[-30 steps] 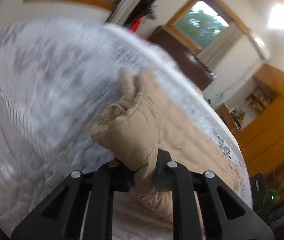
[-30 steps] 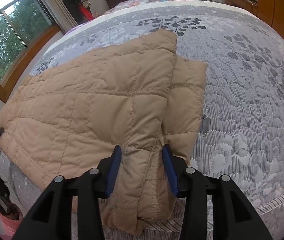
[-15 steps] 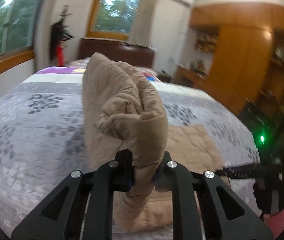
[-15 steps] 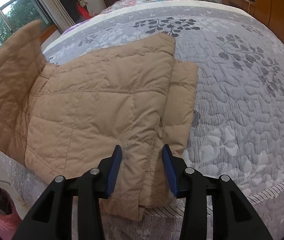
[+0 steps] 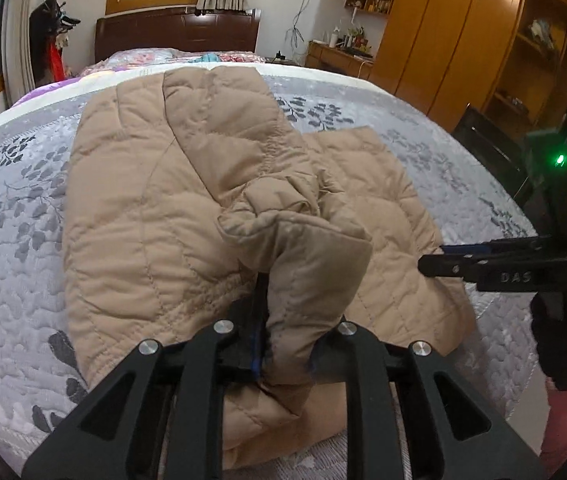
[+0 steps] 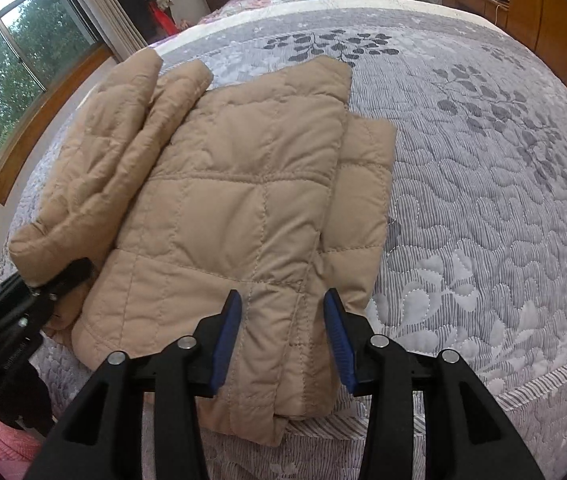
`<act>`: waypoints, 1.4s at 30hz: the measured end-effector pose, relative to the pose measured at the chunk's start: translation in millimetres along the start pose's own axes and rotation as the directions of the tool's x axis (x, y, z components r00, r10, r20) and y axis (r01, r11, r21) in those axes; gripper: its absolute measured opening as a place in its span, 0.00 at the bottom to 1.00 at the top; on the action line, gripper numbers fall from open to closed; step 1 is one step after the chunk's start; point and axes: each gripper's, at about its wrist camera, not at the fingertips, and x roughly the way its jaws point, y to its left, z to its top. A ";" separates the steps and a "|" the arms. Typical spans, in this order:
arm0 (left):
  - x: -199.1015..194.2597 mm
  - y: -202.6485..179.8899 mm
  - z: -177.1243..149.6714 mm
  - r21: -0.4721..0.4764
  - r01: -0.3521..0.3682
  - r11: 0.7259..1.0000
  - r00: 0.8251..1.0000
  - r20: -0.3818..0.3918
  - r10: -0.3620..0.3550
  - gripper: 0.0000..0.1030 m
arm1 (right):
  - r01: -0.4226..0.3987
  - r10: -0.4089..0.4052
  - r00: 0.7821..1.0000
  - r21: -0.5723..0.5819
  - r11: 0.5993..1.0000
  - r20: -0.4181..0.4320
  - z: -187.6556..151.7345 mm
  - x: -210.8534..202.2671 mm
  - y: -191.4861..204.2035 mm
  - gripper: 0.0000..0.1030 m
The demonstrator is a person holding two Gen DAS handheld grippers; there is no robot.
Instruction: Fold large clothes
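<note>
A tan quilted jacket (image 5: 143,208) (image 6: 223,200) lies partly folded on a bed with a grey floral quilt (image 5: 11,240) (image 6: 483,200). My left gripper (image 5: 283,344) is shut on a bunched piece of the jacket's edge, held low over the jacket's body. In the right wrist view the left gripper (image 6: 55,280) shows at the jacket's left side, beneath a rolled-over flap. My right gripper (image 6: 283,332) grips the thick folded near edge of the jacket at the bed's front, its blue pads on both sides of the fabric. Its tip (image 5: 443,258) reaches in from the right in the left wrist view.
A dark wooden headboard (image 5: 175,32) closes the far end of the bed. Wooden wardrobes (image 5: 443,32) line the right wall, and a coat stand (image 5: 51,40) stands at the left by a window (image 6: 3,80). The bed's front edge (image 6: 523,392) runs just before me; something pink (image 6: 7,436) lies on the floor.
My left gripper has swung round with its piece of jacket and come down, laying that side over the jacket's body. The right gripper has kept still on the near edge.
</note>
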 end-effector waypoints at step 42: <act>-45.2 110.7 39.2 -0.260 -0.145 0.955 0.988 -0.094 0.124 0.48 | -0.225 0.211 0.970 -0.112 0.968 -0.122 50.2 -17.8 107.9 0.83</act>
